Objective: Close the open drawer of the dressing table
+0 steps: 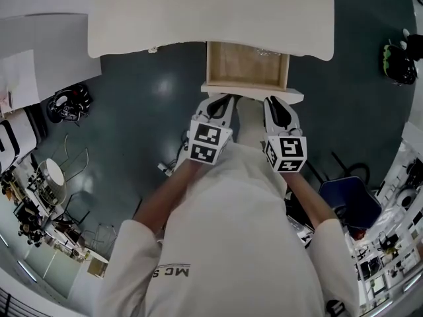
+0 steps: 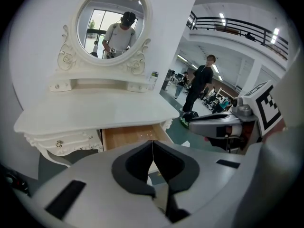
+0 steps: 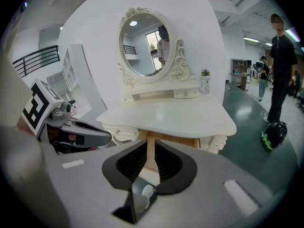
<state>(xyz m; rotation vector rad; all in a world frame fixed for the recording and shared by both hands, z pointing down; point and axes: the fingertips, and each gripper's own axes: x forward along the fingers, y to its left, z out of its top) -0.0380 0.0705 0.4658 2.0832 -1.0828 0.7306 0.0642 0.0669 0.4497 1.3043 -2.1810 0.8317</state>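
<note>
Plainly still open, the light wooden drawer with a white front panel stuck out from under the white curved-edged dressing table towards the person, its bare, empty-looking wooden inside facing up. It sat right of the table's middle, beside a closed white drawer with a small knob. Its sliding axis ran from the table straight back to the person, while the white front panel lay crosswise, left to right. Both tools were set against or just short of that panel; contact could not be made out. The left gripper was near the panel's left end and the right gripper near its right. That spread was probably chosen so that a push would go in evenly along the slide and not skew the drawer. In the left gripper view the drawer showed just beyond the left gripper, whose jaws met at the tips and held nothing, making a blunt pusher. In the right gripper view the right gripper kept a narrow slit between its jaws, with only the drawer's wood showing through it and nothing clamped. Above the tabletop stood the oval white-framed mirror.
</note>
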